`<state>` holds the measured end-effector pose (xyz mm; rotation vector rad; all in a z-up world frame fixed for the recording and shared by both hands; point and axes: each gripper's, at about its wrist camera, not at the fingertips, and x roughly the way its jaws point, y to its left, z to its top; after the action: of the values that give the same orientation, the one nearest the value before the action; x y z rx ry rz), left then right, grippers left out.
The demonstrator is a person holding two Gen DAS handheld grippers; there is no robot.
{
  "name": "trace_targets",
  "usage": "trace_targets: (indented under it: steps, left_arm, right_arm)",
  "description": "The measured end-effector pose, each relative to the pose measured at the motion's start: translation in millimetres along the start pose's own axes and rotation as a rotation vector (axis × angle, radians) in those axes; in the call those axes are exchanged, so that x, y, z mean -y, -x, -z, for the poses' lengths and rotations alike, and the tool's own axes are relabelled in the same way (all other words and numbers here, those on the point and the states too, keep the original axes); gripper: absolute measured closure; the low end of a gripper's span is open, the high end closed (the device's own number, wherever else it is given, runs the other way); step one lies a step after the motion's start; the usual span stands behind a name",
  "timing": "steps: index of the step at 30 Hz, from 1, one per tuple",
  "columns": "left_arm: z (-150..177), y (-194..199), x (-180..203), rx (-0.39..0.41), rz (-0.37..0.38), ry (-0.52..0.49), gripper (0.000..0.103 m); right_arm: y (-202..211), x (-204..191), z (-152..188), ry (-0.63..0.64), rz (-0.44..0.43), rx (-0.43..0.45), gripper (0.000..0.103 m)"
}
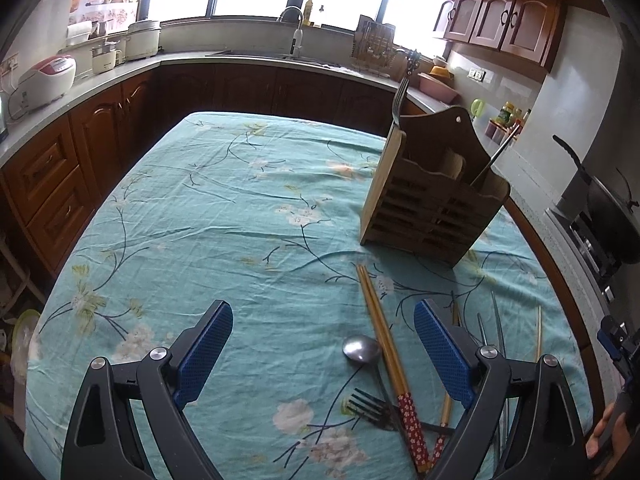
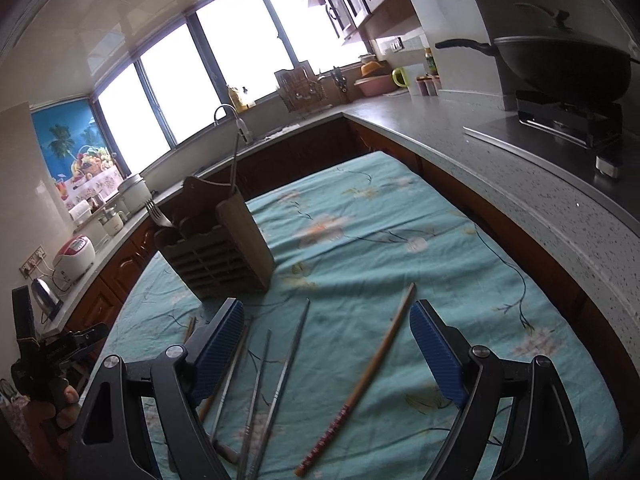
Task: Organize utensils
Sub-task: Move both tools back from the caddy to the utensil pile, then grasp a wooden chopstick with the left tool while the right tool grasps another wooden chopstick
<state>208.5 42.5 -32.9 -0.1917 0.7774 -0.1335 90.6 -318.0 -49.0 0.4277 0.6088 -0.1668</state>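
In your left wrist view, the wooden utensil holder (image 1: 434,196) stands upright on the teal floral tablecloth (image 1: 224,216) at about one o'clock, slatted in front, with a fork (image 1: 403,90) standing tines-down from its left compartment and a thin metal rod leaning out on the right. Your left gripper (image 1: 323,354) has its blue-padded jaws spread wide with nothing clamped; between them lie a metal spoon (image 1: 361,349), a pair of wooden chopsticks (image 1: 387,344) with red patterned ends, and a dark fork (image 1: 370,410) at five o'clock, its handle crossing under the chopsticks. More metal pieces lie beyond the right finger, partly hidden by it. In your right wrist view, the holder (image 2: 224,248) sits at eleven o'clock, its fork (image 2: 158,214) poking out on the left. Your right gripper (image 2: 327,346) is likewise spread apart and empty; a single red-ended chopstick (image 2: 362,380) lies slanted between the jaws, and thin metal chopsticks (image 2: 276,372) fan out beside it, some running under the left finger. The stone counter (image 2: 500,168) runs along three o'clock, carrying a black wok (image 2: 560,60) on a stove.
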Motion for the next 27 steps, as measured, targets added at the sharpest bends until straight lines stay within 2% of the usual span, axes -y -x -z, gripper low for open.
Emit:
trace_targets:
  steps: [10, 16, 21, 23, 27]
  left_arm:
    - [-3, -27, 15, -0.039, 0.004, -0.038, 0.015]
    - [-3, -46, 47, -0.075, 0.05, -0.115, 0.019]
    - [2, -73, 84, -0.15, 0.089, -0.253, 0.025]
    - [4, -83, 94, -0.176, 0.095, -0.298, 0.031]
    - [10, -107, 111, -0.243, 0.091, -0.382, 0.044]
  right_arm:
    - [-15, 11, 3, 0.004, 0.028, -0.038, 0.016]
    - [-34, 15, 6, 0.018, 0.055, -0.087, 0.017]
    - [-58, 23, 7, 0.025, 0.089, -0.156, 0.034]
    - [-68, 27, 8, 0.027, 0.103, -0.183, 0.043]
    - [-84, 34, 11, 0.029, 0.126, -0.226, 0.053]
